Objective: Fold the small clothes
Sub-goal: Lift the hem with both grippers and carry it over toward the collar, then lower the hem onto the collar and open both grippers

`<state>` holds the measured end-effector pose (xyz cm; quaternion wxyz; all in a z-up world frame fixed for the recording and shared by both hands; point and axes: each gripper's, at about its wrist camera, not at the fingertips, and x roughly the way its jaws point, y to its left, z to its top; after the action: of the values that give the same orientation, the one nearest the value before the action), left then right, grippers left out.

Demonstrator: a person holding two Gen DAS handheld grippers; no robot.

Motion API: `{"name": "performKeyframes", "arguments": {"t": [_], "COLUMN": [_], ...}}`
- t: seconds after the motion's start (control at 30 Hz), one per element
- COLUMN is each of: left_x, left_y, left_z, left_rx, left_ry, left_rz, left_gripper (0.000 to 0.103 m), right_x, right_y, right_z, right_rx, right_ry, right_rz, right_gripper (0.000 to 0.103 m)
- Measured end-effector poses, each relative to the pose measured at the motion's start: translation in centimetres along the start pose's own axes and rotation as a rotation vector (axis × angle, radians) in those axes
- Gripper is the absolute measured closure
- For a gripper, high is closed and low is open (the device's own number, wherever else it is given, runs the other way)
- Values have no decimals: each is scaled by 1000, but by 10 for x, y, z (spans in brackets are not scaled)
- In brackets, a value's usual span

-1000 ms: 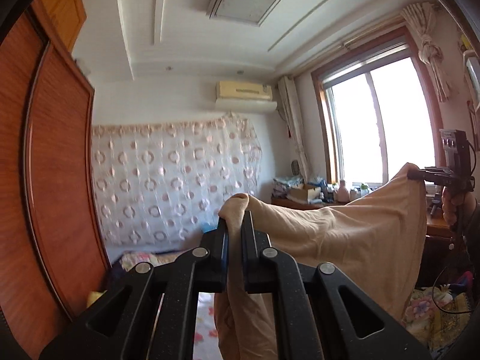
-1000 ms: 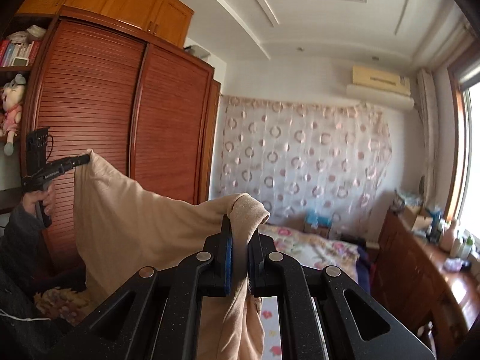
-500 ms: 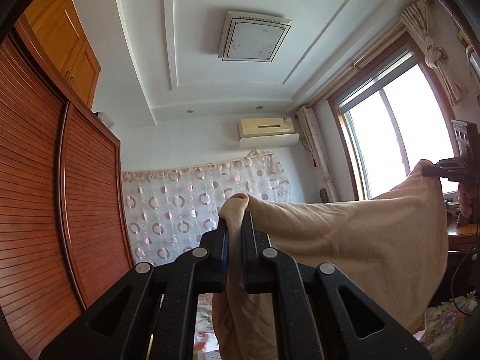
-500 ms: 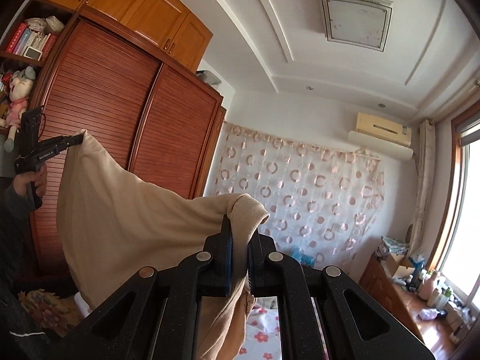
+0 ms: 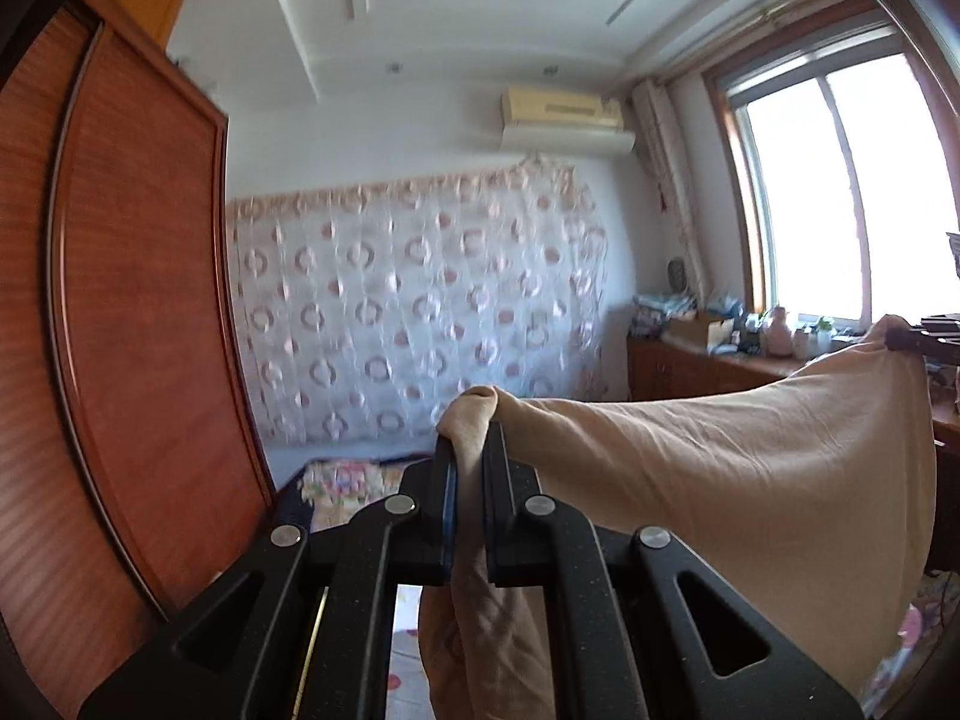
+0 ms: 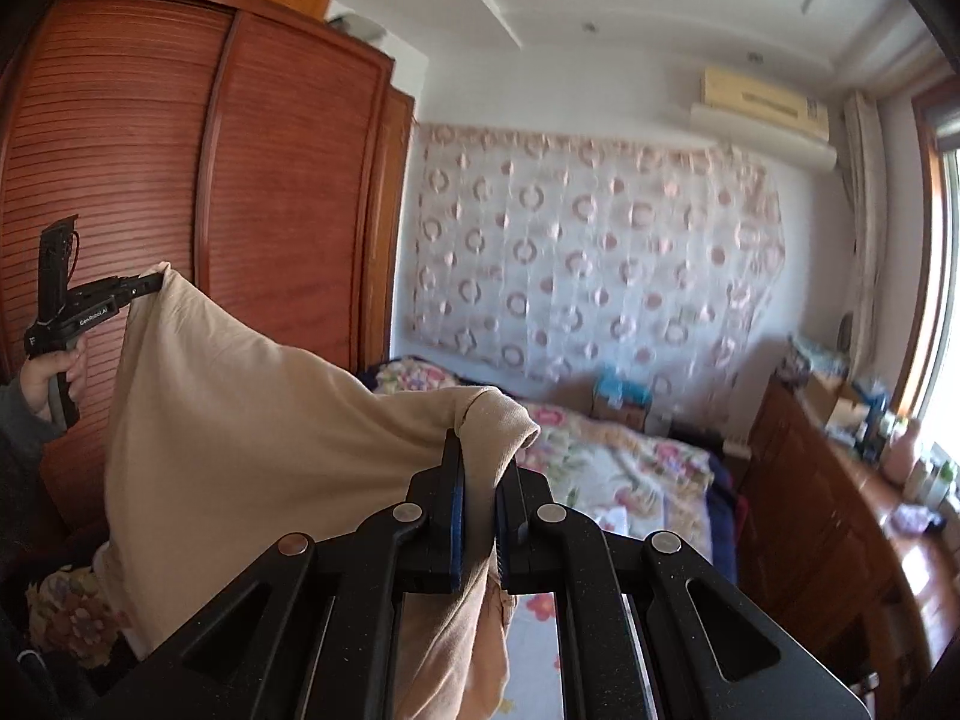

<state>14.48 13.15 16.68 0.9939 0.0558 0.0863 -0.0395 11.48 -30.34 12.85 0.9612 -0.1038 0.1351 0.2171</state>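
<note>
Bedroom setting: louvred wooden wardrobe [image 6: 180,180] at far left, patterned curtain [image 5: 414,312] across far wall, air conditioner [image 5: 564,114] mounted above curtain, bright window [image 5: 852,192] at right. Bed with floral cover [image 6: 600,456] below curtain; wooden worktop [image 6: 840,516] under window, crowded with bottles and boxes.

Left gripper [image 5: 471,462]: fingers closed on one bunched corner of beige cloth [image 5: 720,492]. Fabric clamped between the pads, a knot of cloth protruding past the fingertips, remainder hanging down between the finger arms.

Right gripper [image 6: 480,468]: fingers closed on opposite corner of same cloth [image 6: 252,420]. Corner folded over the fingertips toward the right; loose fabric hanging beneath.

Cloth position: held in the air between both grippers, well above bed. Top edge sagging slightly between the two clamped corners; body draped downward as a broad sheet, light wrinkles visible.

Cross-views: from left wrist camera, right gripper visible only at far right frame edge, pinching far corner of cloth. From right wrist camera, left gripper [image 6: 147,283] visible at far left with cloth corner at its tips, handle gripped by left hand [image 6: 51,369], grey sleeve behind.

Background blurred in both views.
</note>
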Motion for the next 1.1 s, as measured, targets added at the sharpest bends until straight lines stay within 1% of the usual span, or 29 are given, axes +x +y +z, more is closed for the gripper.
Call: {"name": "performKeyframes", "arguments": {"t": [0.07, 0.1, 0.2, 0.3, 0.4, 0.43, 0.47, 0.5, 0.53, 0.57, 0.7, 0.83, 0.9, 0.97, 1.0, 1.03, 1.07, 1.1], "left_x": [32, 54, 98, 146, 181, 190, 197, 207, 212, 219, 246, 266, 276, 282, 281, 279, 283, 281], "left_y": [-2, -2, -7, -9, -10, -10, -11, -11, -12, -12, -12, -15, -17, -16, -15, -14, -10, -7], "left_z": [-20, -33, -59, -85, -104, -112, -114, -123, -128, -134, -159, -169, -173, -176, -177, -177, -178, -179], "left_rx": [-2, -4, -1, -4, -12, -14, -14, -14, -14, -14, -16, 2, 10, 2, -6, -14, -23, -41], "left_ry": [45, 79, 147, 216, 274, 291, 304, 326, 340, 358, 427, 460, 478, 496, 500, 510, 526, 548], "left_rz": [3, 1, -2, 1, 0, 1, 0, -2, -3, -4, -7, -1, -7, -21, -36, -55, -59, -68], "left_gripper": [95, 95, 95, 96, 95, 95, 95, 95, 95, 96, 95, 95, 95, 95, 93, 90, 84, 84], "right_x": [36, 57, 111, 157, 199, 209, 224, 236, 247, 251, 288, 302, 310, 316, 316, 316, 317, 314], "right_y": [-13, -18, -37, -48, -58, -58, -55, -57, -54, -52, -61, -61, -62, -62, -62, -64, -64, -64], "right_z": [-12, -20, -37, -40, -42, -40, -29, -31, -24, -29, -36, -33, -35, -35, -33, -39, -39, -36], "right_rx": [27, 27, 44, 57, 64, 62, 60, 59, 55, 51, 64, 103, 120, 132, 137, 143, 149, 152], "right_ry": [56, 91, 179, 233, 272, 285, 299, 315, 328, 342, 412, 457, 480, 505, 512, 509, 503, 497], "right_rz": [4, -7, -14, -20, -18, -20, -19, -19, -22, -26, -32, -26, -15, -23, -26, -23, -18, -12], "right_gripper": [96, 96, 95, 95, 95, 95, 95, 95, 95, 95, 95, 95, 95, 95, 95, 95, 95, 94]}}
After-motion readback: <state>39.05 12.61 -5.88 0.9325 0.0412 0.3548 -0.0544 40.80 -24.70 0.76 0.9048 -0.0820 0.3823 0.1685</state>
